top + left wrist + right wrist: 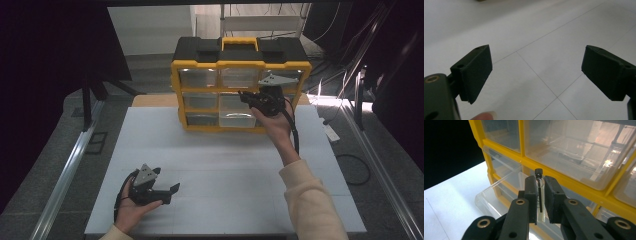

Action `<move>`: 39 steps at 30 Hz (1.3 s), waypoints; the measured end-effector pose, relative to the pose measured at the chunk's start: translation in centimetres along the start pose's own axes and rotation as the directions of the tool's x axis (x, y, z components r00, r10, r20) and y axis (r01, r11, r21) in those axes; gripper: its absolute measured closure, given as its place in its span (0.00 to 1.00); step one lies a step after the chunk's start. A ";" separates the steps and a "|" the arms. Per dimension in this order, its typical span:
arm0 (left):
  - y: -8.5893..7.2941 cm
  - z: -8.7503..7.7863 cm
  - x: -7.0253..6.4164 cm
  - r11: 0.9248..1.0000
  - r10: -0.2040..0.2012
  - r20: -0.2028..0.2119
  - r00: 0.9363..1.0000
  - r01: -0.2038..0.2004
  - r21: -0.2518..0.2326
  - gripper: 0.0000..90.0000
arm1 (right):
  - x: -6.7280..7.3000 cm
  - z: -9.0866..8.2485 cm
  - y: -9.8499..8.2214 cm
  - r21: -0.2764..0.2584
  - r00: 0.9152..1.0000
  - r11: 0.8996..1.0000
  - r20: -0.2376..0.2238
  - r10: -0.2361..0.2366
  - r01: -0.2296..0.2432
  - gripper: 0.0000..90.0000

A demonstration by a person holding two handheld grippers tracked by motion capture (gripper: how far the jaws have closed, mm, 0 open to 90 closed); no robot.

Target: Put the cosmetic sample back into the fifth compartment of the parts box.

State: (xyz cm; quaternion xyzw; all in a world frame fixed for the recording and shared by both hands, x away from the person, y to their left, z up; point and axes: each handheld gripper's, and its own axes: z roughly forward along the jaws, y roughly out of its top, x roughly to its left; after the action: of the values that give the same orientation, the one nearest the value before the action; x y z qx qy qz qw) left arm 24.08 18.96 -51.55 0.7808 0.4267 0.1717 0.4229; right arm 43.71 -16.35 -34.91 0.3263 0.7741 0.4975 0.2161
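- Bench (225, 165): one, white surface with thin grid lines. It carries one organizer, set at the far edge.
- Organizer (240, 65): one, yellow frame with black top and one yellow carry handle (240, 44). Its front faces the person. Clear drawers in three rows of three; nine by the grid, though the right-hand column is partly hidden behind the right hand-held gripper in the high view.
- Open drawer (499, 195): one clear drawer pulled out from the organizer's lower row, middle column. The other visible drawers sit flush in the frame. Contents too blurred to read.
- Forearms: two, entering from the near edge; the right one wears a pale sleeve (310, 200) and reaches up to the organizer front.
- Right hand-held gripper (540, 195): raised in front of the organizer, above the pulled-out drawer. Jaws nearly closed, pinching one thin item between the pads.
- Left hand-held gripper (536, 72): low over the bench, well apart from the organizer, near the front-left corner. Jaws spread wide, nothing between them, bare bench behind. One fingertip (484, 116) shows at the bottom edge of the left gripper view.
- Screw (539, 182): one, slim dark shank with a small black head, upright in the right jaws, head poking above the pads, just in front of the organizer's yellow rail.
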 end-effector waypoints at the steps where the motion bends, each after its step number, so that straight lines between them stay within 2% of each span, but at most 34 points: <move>1: 0.0 0.0 0.0 1.000 0.001 0.000 1.000 -0.001 0.000 0.12 | 0.1 0.0 0.0 0.002 1.000 1.000 0.001 -0.005 0.005 0.90; 22: 0.0 0.0 0.0 1.000 0.004 -0.001 1.000 -0.004 -0.001 0.12 | 0.2 0.9 -0.6 0.056 0.999 0.998 0.004 -0.034 0.033 0.89; 23: 0.0 0.0 0.0 1.000 0.004 -0.001 1.000 -0.004 -0.001 0.12 | 0.2 0.9 -0.6 0.052 0.999 0.998 0.016 -0.036 0.036 0.78; 24: 0.0 0.0 0.0 1.000 0.004 -0.001 1.000 -0.004 -0.001 0.12 | 0.2 0.9 -0.6 0.052 0.999 0.998 0.016 -0.036 0.036 0.78; 25: 0.0 0.0 0.0 1.000 0.004 0.000 1.000 -0.004 -0.001 0.12 | 0.3 0.9 -0.6 0.041 0.999 0.999 0.020 -0.035 0.034 0.70; 29: 0.0 0.0 0.1 1.000 0.004 -0.001 1.000 -0.004 0.000 0.12 | 0.5 0.5 -0.5 0.018 1.000 1.000 0.019 0.015 -0.015 0.40; 30: 0.0 0.1 0.0 1.000 0.004 -0.001 1.000 -0.004 0.000 0.12 | 0.5 0.5 -0.5 0.018 1.000 1.000 0.019 0.015 -0.015 0.40; 33: 0.0 0.1 -0.1 1.000 0.006 -0.001 1.000 -0.006 -0.001 0.12 | 0.6 0.4 -0.5 0.022 1.000 1.000 0.012 0.021 -0.021 0.28; 37: 0.1 0.0 0.0 1.000 0.004 0.001 1.000 -0.004 -0.005 0.12 | 0.9 0.2 -0.6 0.016 0.999 0.999 -0.013 0.049 -0.048 0.24; 39: 0.1 0.0 0.0 1.000 0.004 0.002 1.000 -0.004 -0.005 0.12 | 1.2 0.0 -0.6 0.015 0.999 0.999 -0.018 0.039 -0.039 0.22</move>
State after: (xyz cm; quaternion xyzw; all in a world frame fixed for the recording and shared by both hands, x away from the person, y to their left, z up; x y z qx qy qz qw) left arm 24.13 18.91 -51.52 0.7808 0.4244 0.1728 0.4246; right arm 42.68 -15.70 -35.50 0.3384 0.7733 0.4988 0.1969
